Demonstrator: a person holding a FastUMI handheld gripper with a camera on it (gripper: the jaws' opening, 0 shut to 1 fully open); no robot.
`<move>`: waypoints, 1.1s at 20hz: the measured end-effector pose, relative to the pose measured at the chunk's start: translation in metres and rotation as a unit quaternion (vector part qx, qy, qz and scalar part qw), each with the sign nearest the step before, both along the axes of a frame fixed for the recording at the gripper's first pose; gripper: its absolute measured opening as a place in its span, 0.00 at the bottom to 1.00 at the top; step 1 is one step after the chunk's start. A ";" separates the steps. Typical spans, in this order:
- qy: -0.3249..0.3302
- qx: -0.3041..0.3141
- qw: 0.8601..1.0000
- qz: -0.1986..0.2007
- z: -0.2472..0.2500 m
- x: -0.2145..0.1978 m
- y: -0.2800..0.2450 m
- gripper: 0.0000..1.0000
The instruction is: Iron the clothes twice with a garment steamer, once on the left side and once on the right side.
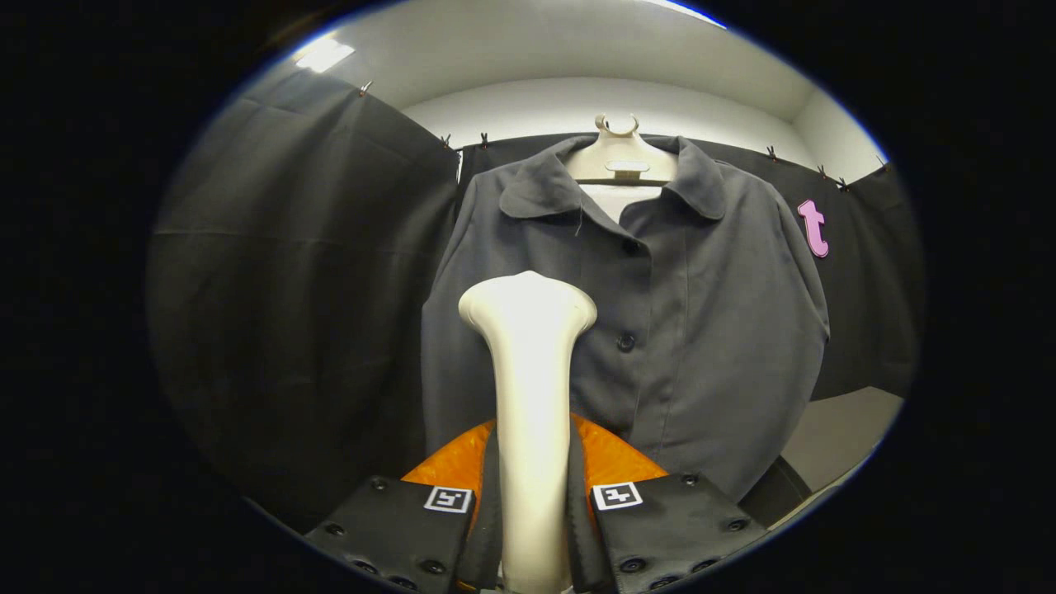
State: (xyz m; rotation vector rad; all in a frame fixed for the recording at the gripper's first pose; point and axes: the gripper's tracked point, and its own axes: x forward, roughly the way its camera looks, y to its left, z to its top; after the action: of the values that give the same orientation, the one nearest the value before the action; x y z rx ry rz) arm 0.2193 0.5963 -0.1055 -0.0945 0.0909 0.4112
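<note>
Gripper (533, 495) is pointing level at the garment, fingers closing tight on the handle of the cream plastic garment steamer (530, 388). Steamer head is standing upright just ahead, over the left front of the dark grey buttoned shirt (701, 330), which is hanging on a cream hanger (620, 161) against the black cloth wall (297, 313).

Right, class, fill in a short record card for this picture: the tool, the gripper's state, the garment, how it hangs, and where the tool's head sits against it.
tool: cream garment steamer, upright
gripper: gripper shut on the steamer's handle, one finger each side
garment: dark grey shirt, collared, buttoned
hanging: on a pale hanger before the black cloth wall
head position: in front of the shirt's front panel on the side left of the buttons; contact cannot be told
</note>
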 end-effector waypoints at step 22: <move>0.115 -0.077 0.990 0.013 -0.164 -0.060 -0.009 0.40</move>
State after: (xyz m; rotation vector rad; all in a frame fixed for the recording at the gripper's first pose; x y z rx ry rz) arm 0.1598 0.5871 -0.2694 -0.2009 0.3497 0.4388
